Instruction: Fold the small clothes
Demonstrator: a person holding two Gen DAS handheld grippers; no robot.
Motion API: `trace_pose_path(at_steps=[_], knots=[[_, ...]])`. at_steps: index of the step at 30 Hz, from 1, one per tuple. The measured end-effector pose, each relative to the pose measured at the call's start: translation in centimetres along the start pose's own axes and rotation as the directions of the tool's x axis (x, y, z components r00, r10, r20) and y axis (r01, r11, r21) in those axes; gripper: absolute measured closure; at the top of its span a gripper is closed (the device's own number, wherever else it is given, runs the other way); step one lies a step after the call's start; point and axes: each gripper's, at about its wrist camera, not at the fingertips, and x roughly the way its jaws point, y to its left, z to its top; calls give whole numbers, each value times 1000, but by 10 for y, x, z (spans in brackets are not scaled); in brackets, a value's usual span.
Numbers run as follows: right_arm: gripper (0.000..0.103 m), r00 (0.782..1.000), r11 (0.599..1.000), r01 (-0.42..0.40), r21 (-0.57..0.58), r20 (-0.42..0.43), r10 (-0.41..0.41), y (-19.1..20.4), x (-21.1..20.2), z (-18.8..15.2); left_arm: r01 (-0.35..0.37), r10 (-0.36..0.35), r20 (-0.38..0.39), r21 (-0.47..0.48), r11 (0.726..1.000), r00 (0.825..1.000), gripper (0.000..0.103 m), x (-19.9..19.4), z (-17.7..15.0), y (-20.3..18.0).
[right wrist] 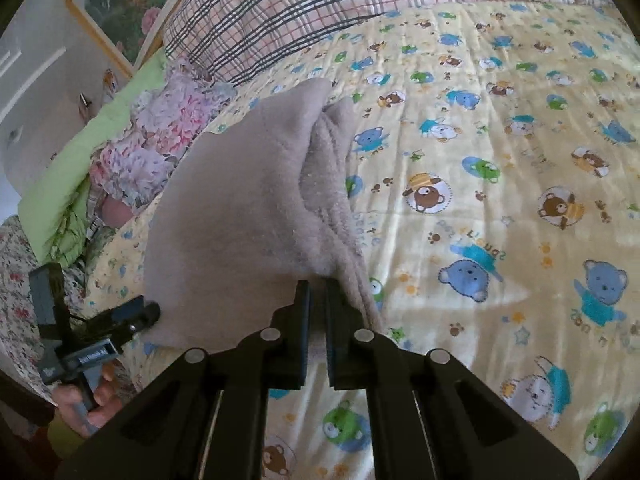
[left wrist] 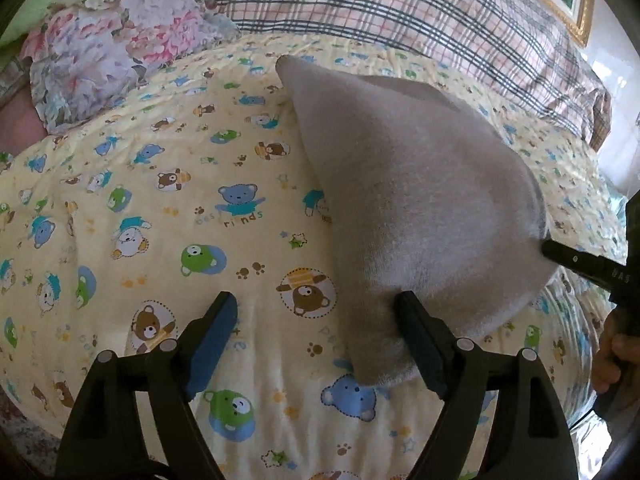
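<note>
A beige fleece garment [left wrist: 420, 184] hangs bunched above the yellow bear-print quilt [left wrist: 160, 208]. My right gripper [right wrist: 318, 285] is shut on its edge, and the cloth [right wrist: 240, 220] rises in a peak ahead of the fingers. In the left wrist view the right gripper [left wrist: 549, 249] comes in from the right and pinches the garment's side. My left gripper [left wrist: 316, 300] stands open just above the quilt. The garment's lower corner droops against the inner side of its right finger [left wrist: 416, 328], and the left finger [left wrist: 218, 328] is apart from it. The left gripper [right wrist: 136, 316] shows at the cloth's lower left corner.
A plaid blanket [left wrist: 400, 8] lies along the far side of the quilt [right wrist: 500, 200]. A floral cloth [left wrist: 104, 60] and a green cloth [right wrist: 80, 160] are bunched beside it. A framed picture [right wrist: 120, 0] hangs on the wall. A hand [right wrist: 88, 400] holds the left gripper's handle.
</note>
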Motion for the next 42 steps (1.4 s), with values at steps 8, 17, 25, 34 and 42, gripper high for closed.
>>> trace_pose_path(at_steps=[8,17,25,34,42], knots=[[93,1000,1000,14,0,16,-14,8,-20,-8,24,-24,11,-49,998,1000,22,-18,0,2],[83,999,1000,-16,-23,51,17,27,-39,-17,41,-38,44,-82,996,998,22,-37,2,1],[81,996,996,-15,-86,84,23,49,-30,15,19,-12,68,-103,994,998,22,-30,47,-1],[81,998,997,-20,-80,58,24,59,9,56,51,-48,22,-166,985,999,22,0,88,1],[67,996,993,-32,-116,79,42,64,-14,39,70,-61,85,-108,992,995,20,-33,51,-7]])
